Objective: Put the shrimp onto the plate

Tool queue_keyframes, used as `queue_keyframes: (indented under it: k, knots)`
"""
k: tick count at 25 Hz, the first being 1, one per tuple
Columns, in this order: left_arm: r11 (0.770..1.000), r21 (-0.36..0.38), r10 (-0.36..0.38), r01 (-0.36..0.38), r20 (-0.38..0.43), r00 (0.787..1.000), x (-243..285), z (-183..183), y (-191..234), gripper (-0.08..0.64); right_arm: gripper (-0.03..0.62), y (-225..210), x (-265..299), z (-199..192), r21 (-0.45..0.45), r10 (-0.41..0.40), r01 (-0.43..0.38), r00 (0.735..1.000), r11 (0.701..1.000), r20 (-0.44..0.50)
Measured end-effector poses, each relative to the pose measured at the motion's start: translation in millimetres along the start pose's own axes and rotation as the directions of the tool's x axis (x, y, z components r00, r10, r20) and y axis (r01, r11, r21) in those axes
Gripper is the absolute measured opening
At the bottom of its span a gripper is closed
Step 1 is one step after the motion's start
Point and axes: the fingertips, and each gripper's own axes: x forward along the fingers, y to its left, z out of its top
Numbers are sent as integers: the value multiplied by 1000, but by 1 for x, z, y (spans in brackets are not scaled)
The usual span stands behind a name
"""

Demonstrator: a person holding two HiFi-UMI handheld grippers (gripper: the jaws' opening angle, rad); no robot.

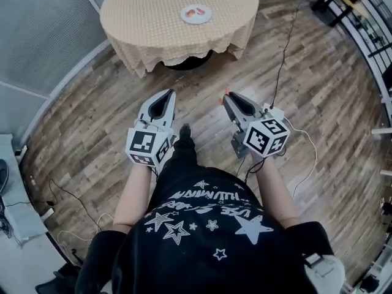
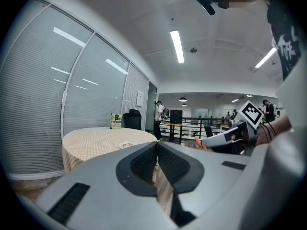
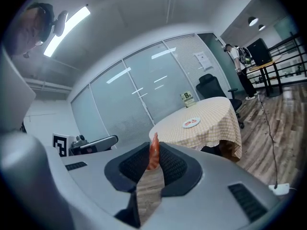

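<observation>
A person stands on a wood floor with a gripper in each hand, well apart from a round cloth-covered table at the far side of the room; the right gripper is clamped on an orange shrimp, whose tip pokes up past the pads; the left gripper has its jaws pressed together with nothing between them. A white plate with orange-red pieces on it sits on the table, right of centre and back from the near edge, where the cloth hangs in folds. Open floor lies between the grippers and the table; a black cable trails across the boards on the right; a frosted partition closes the left side.
</observation>
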Motion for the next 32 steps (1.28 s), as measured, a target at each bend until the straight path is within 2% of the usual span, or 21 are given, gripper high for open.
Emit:
queue_keyframes:
  k: [6, 19, 27, 32]
  knots:
    - [999, -2, -51, 51, 5, 999, 46, 10, 32, 11, 71, -23, 39, 27, 7, -50, 50, 999, 999, 5]
    - [996, -21, -92, 92, -2, 996, 110, 19, 112, 11, 71, -47, 125, 72, 15, -113, 113, 994, 994, 0]
    - [988, -27, -150, 150, -27, 988, 147, 15, 142, 11, 71, -66, 166, 85, 26, -164, 165, 986, 986, -11]
    - [985, -25, -172, 171, -44, 984, 159, 11, 150, 11, 71, -72, 178, 80, 47, -176, 178, 984, 983, -29]
